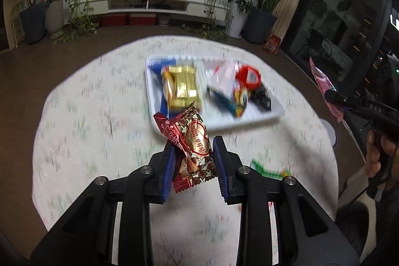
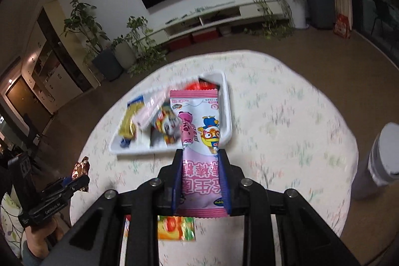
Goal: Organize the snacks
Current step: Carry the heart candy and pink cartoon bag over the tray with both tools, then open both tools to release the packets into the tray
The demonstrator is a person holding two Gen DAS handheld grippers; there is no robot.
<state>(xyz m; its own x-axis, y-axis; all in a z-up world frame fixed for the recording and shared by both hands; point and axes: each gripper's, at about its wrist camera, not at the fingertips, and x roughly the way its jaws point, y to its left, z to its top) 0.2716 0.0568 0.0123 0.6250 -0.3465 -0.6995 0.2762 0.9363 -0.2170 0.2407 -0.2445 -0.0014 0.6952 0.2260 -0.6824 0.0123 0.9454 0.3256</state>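
My left gripper (image 1: 193, 143) is shut on a red and gold candy packet (image 1: 193, 141) and holds it above the table, just short of the white tray (image 1: 249, 122). The tray holds several snacks, among them a gold packet (image 1: 182, 87) and a red one (image 1: 248, 76). My right gripper (image 2: 200, 155) is shut on a long pink cartoon snack packet (image 2: 199, 136), held in front of the tray (image 2: 225, 101). The right gripper also shows at the right edge of the left wrist view (image 1: 331, 95), and the left gripper at the lower left of the right wrist view (image 2: 74, 181).
The round table wears a pale patterned cloth (image 1: 99, 116). A green and orange packet (image 2: 175, 227) lies on it near me, under the right gripper. A grey cylinder (image 2: 381, 156) stands at the table's right edge. Potted plants and a TV unit line the far wall.
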